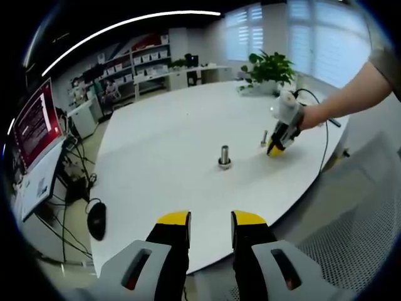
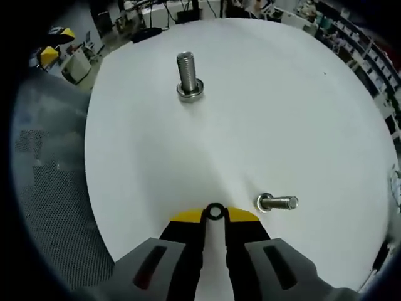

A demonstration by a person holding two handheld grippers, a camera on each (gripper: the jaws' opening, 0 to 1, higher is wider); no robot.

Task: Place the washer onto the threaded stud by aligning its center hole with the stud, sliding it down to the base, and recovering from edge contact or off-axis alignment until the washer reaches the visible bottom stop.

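Observation:
An upright threaded stud [image 2: 188, 76] stands on the white table, a ring around its base; in the left gripper view the stud [image 1: 224, 157] is at mid-table. My right gripper [image 2: 215, 215] is shut on a small dark washer [image 2: 215, 211] pinched edge-on at the yellow fingertips, well short of the stud. From the left gripper view the right gripper [image 1: 276, 146] sits low over the table, right of the stud, held by a person's hand. A second bolt [image 2: 276, 202] lies on its side just right of the right gripper. My left gripper [image 1: 211, 221] is open and holds nothing, near the table edge.
The round white table [image 1: 163, 144] has a mesh chair [image 2: 50, 188] beside it. A black mouse [image 1: 96, 220] and a red-lit monitor [image 1: 36, 123] sit off the table's left side. A potted plant [image 1: 270, 69] stands at the far edge.

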